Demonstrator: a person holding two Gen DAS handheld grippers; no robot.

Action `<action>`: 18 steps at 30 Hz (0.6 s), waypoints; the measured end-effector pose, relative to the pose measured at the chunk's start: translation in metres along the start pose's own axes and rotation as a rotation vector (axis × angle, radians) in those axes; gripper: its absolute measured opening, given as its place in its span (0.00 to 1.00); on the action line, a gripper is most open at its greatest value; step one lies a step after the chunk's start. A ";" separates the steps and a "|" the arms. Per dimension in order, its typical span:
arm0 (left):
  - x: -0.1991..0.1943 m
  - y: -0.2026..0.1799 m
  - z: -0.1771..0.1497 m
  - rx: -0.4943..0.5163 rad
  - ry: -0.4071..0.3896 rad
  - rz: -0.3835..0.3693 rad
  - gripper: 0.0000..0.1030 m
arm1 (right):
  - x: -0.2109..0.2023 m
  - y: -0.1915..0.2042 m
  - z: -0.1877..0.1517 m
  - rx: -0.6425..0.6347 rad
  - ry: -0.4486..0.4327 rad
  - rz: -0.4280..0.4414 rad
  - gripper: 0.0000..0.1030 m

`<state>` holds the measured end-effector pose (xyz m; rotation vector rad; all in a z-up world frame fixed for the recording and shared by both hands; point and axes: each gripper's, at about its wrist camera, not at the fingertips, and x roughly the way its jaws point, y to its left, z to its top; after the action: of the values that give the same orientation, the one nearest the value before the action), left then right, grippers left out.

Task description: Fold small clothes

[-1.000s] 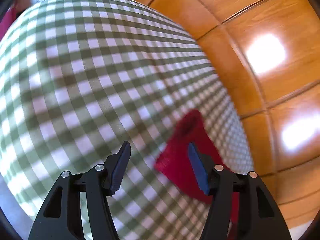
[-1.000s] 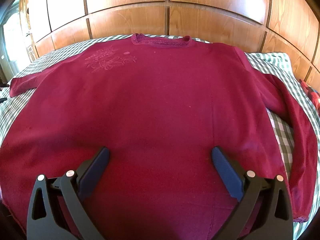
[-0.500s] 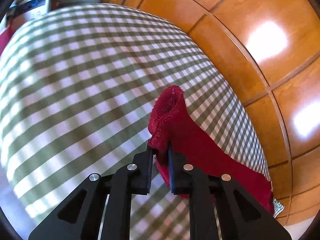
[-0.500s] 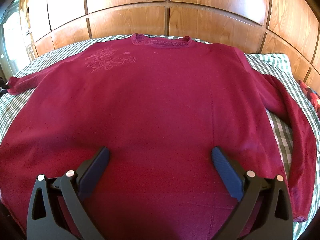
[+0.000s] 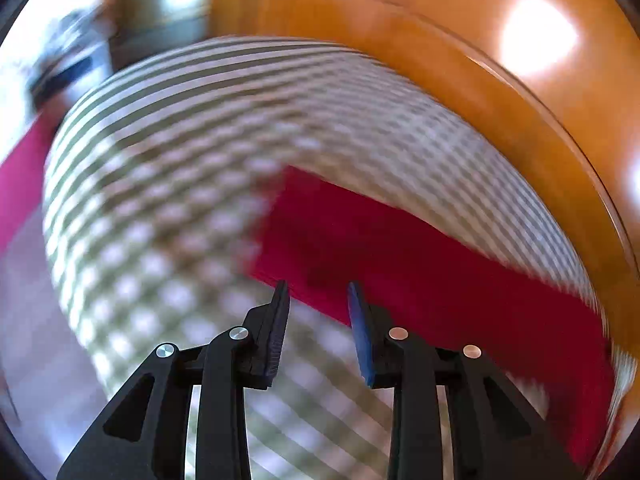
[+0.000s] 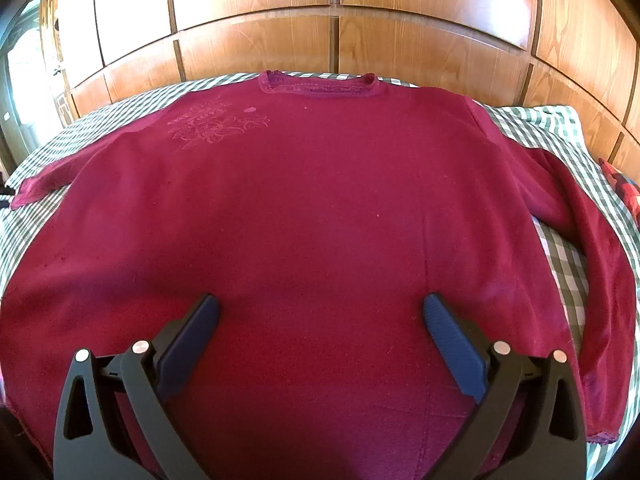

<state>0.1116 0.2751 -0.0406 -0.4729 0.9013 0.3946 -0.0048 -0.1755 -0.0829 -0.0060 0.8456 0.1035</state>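
Note:
A dark red sweater [image 6: 320, 200] lies flat, front up, on a green-and-white checked cloth [image 6: 560, 252], collar at the far side. My right gripper [image 6: 320, 300] hangs open just above its lower body, nothing between the fingers. In the blurred left wrist view the sweater's sleeve [image 5: 400, 256] lies stretched flat across the checked cloth [image 5: 180, 200]. My left gripper [image 5: 318, 284] is just short of the sleeve's near edge. Its jaws are opening and the gap between them is empty. The same sleeve's cuff [image 6: 28, 194] shows at the far left of the right wrist view.
Glossy wooden wall panels [image 6: 256, 40] stand close behind the cloth-covered surface. The other sleeve [image 6: 592, 240] trails down the right side. A red plaid item [image 6: 624, 188] lies at the right edge. The cloth's edge drops off at the left [image 5: 52, 240].
The left gripper closed on the sleeve's cuff and lifted it. It has now let go, pulled back and rolled, and the sleeve lies flat. The right gripper has not moved.

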 end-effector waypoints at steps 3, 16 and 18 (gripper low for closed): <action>-0.018 -0.067 -0.038 0.153 -0.009 -0.144 0.33 | -0.001 0.000 0.000 0.002 0.001 -0.003 0.98; -0.058 -0.279 -0.230 0.675 0.152 -0.554 0.41 | -0.101 -0.120 -0.028 0.264 -0.101 -0.210 0.81; -0.058 -0.285 -0.243 0.704 0.171 -0.549 0.41 | -0.110 -0.141 -0.047 0.249 -0.071 -0.267 0.81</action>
<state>0.0684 -0.1006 -0.0588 -0.0855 0.9656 -0.4670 -0.0989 -0.3276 -0.0369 0.1176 0.7753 -0.2515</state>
